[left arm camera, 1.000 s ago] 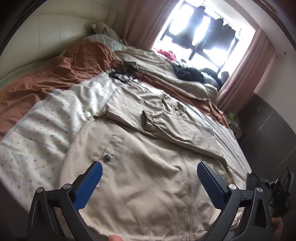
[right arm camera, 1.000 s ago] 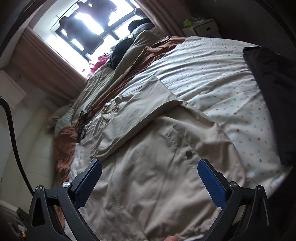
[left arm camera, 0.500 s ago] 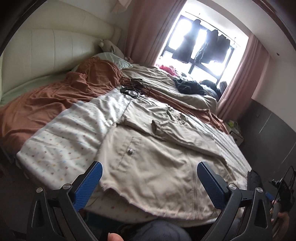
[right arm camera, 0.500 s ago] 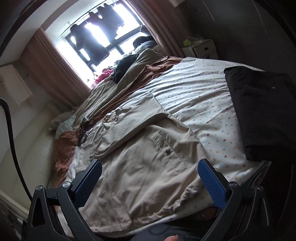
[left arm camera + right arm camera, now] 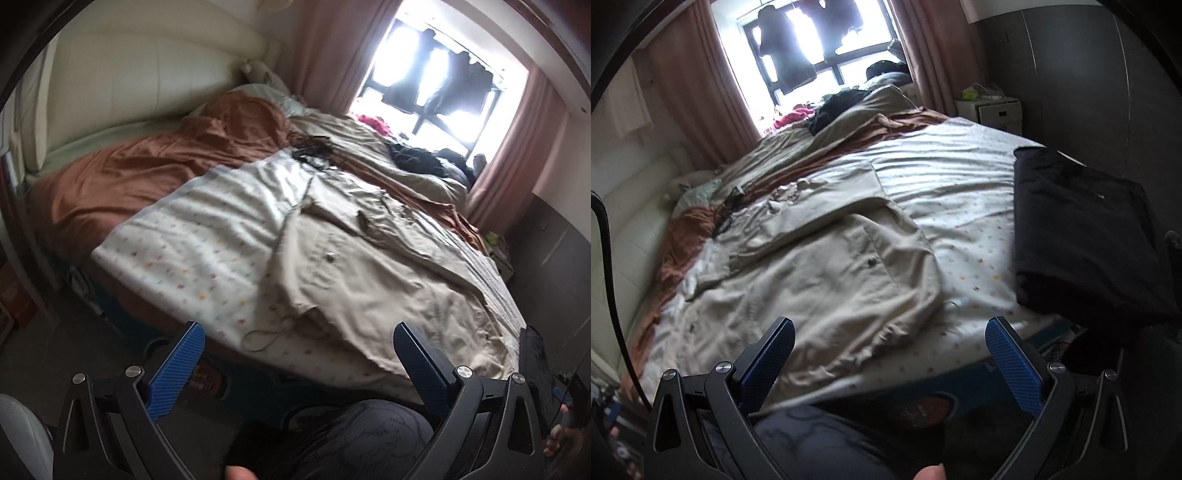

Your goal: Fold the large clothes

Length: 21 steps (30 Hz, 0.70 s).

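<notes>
A large beige jacket [image 5: 376,280] lies spread on the bed, its hem near the foot edge and one sleeve folded across the chest; the right wrist view shows the same jacket [image 5: 820,273]. My left gripper [image 5: 295,354] hangs open off the foot of the bed, short of the hem, with nothing between its blue pads. My right gripper [image 5: 890,350] is open too, held back from the jacket's hem corner, empty.
A white dotted sheet [image 5: 192,243] covers the bed; a brown blanket [image 5: 147,166] lies towards the headboard. A folded black garment [image 5: 1082,229] rests on the bed's right corner. A person's knee [image 5: 820,443] is below the grippers. A nightstand [image 5: 990,110] stands by the window.
Both grippers have pulled back from above the jacket to beyond the foot of the bed. They stay open. The jacket's hem now looks rumpled at the edge.
</notes>
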Each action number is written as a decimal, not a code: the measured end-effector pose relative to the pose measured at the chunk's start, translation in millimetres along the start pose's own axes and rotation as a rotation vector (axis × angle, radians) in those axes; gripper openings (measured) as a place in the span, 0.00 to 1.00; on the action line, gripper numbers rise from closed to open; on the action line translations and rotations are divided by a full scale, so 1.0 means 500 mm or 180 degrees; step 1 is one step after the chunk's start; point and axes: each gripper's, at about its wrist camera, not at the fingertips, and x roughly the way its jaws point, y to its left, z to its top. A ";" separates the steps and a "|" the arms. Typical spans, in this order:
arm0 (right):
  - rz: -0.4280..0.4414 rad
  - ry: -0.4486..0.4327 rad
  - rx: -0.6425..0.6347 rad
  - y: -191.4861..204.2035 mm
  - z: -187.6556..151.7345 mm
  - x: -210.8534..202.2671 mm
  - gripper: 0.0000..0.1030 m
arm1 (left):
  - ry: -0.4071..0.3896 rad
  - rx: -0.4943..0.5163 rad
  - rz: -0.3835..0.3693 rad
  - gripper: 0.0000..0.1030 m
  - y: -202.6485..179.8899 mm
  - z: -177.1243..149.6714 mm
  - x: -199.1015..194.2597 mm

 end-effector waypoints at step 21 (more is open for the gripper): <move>0.0655 0.0576 0.0861 -0.112 -0.001 0.242 0.64 | 0.0484 -0.0824 -0.0406 0.64 0.108 0.019 0.221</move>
